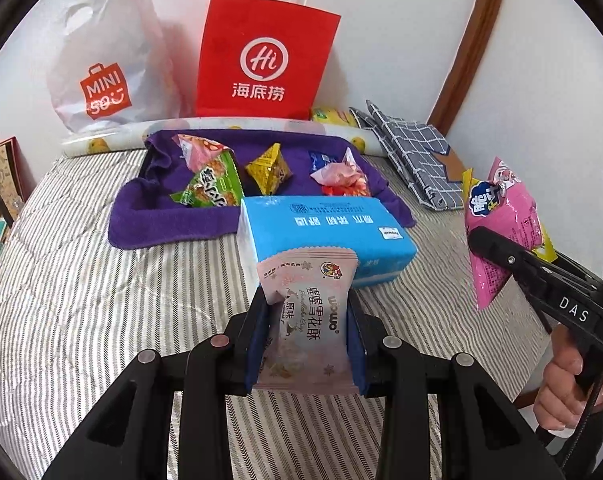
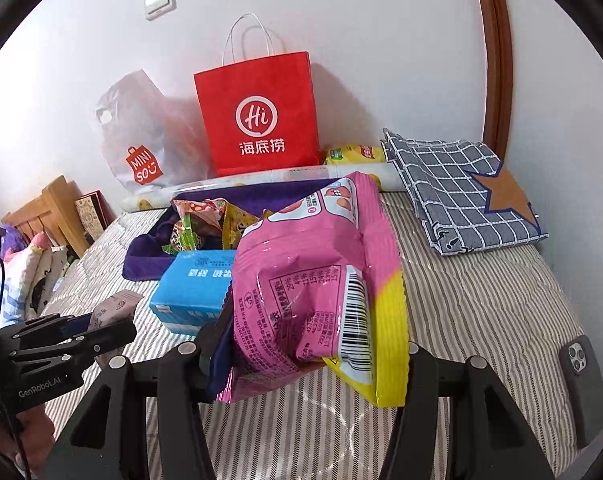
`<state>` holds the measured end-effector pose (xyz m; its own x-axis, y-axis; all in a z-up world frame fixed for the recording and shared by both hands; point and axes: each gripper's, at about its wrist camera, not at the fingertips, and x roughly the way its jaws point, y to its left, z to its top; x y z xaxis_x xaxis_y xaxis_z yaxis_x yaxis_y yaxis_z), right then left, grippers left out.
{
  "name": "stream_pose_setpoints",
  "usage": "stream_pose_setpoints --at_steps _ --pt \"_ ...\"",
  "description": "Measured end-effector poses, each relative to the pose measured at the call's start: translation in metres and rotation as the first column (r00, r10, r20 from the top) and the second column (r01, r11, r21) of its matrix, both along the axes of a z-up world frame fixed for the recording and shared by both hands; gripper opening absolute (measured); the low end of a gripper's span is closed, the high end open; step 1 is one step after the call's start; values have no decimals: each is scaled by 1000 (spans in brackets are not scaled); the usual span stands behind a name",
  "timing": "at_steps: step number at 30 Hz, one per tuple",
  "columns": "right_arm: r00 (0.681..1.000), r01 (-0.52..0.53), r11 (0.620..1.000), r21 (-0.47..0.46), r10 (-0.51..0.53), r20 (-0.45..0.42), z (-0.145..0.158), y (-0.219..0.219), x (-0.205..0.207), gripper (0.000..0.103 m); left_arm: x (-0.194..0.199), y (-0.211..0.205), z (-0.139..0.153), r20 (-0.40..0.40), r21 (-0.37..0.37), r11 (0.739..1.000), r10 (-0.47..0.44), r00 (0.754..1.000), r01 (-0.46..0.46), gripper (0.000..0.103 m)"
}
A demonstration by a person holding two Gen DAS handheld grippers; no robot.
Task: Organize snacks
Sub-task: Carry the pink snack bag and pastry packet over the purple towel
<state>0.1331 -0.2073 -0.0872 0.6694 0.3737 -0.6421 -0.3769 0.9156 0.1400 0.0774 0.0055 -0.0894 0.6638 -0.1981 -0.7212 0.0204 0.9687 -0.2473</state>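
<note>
My left gripper (image 1: 307, 312) is shut on a pale pink snowflake-crisp packet (image 1: 307, 320), held above the striped bedding; it also shows in the right wrist view (image 2: 113, 308). My right gripper (image 2: 313, 320) is shut on a pink and yellow snack bag (image 2: 321, 280), seen at the right in the left wrist view (image 1: 497, 228). Further back, a purple towel (image 1: 173, 224) holds a green snack packet (image 1: 209, 188), a yellow pyramid packet (image 1: 267, 170) and a pink-red packet (image 1: 341, 178). A blue tissue pack (image 1: 329, 232) lies at its front edge.
A red paper bag (image 1: 265, 60) and a white Miniso plastic bag (image 1: 105, 64) stand against the wall. A folded grey checked cloth (image 2: 457, 192) lies at the right rear, a yellow packet (image 2: 353, 154) behind it. A phone (image 2: 583, 384) lies at the bed's right edge.
</note>
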Motion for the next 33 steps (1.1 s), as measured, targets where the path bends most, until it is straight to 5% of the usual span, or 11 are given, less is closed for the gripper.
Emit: stream_pose_setpoints --at_steps 33 --pt "998 -42 998 -44 44 51 25 10 -12 52 -1 9 29 52 -8 999 34 998 -34 35"
